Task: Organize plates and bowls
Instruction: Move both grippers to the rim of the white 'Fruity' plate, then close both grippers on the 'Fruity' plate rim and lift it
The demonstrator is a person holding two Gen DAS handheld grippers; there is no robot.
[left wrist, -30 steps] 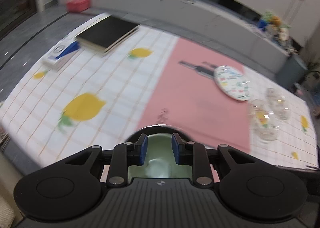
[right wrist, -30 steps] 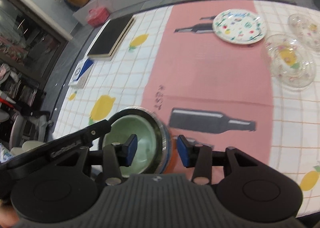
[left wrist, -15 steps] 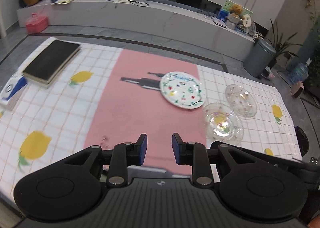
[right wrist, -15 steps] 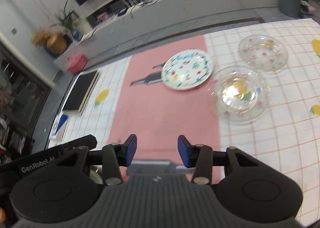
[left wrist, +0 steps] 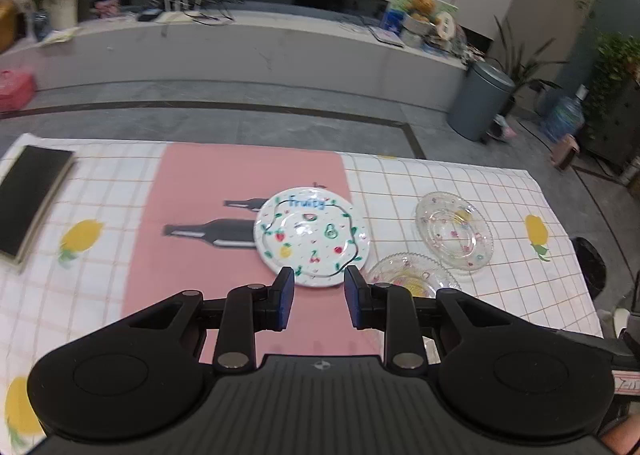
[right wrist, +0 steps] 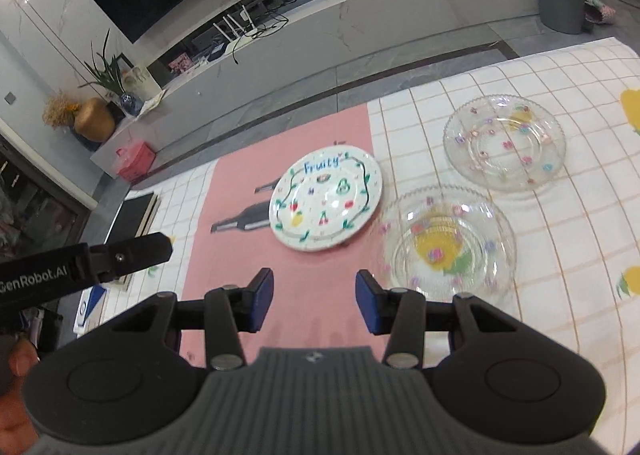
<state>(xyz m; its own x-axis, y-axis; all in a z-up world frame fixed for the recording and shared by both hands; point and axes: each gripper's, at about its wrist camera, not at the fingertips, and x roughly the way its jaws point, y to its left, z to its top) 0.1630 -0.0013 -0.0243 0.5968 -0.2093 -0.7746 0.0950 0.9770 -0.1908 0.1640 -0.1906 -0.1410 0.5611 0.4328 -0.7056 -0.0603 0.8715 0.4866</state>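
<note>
Left gripper (left wrist: pixel 319 297) above the pink runner (left wrist: pixel 192 191), jaws parted, nothing between the blue pads (left wrist: pixel 286 297). White plate (left wrist: pixel 311 236) straight ahead, its near rim seen just past the fingertips, flat on the runner, partly over a printed bottle (left wrist: pixel 208 233). Not touching the gripper. Near glass plate (left wrist: pixel 412 275) ahead and to the right, partly hidden behind the right finger; far glass plate (left wrist: pixel 454 230) farther right on the checked cloth (left wrist: pixel 440 183), apart from the white plate. Black book (left wrist: pixel 30 197) at the far left edge of the table.

Right gripper (right wrist: pixel 315 302) also spread wide and empty, over the pink runner (right wrist: pixel 240 255). White plate (right wrist: pixel 325 203) ahead and slightly left of centre, clear of the fingertips. Near glass plate (right wrist: pixel 446 245) ahead on the right, just beyond the right pad, close beside the white plate; touching or not, cannot tell. Far glass plate (right wrist: pixel 505 142) beyond it, farther right, a gap between the two. Part of the left gripper's body (right wrist: pixel 80 267) in from the left edge, with a fingertip of the person's hand (right wrist: pixel 20 359) below it.
</note>
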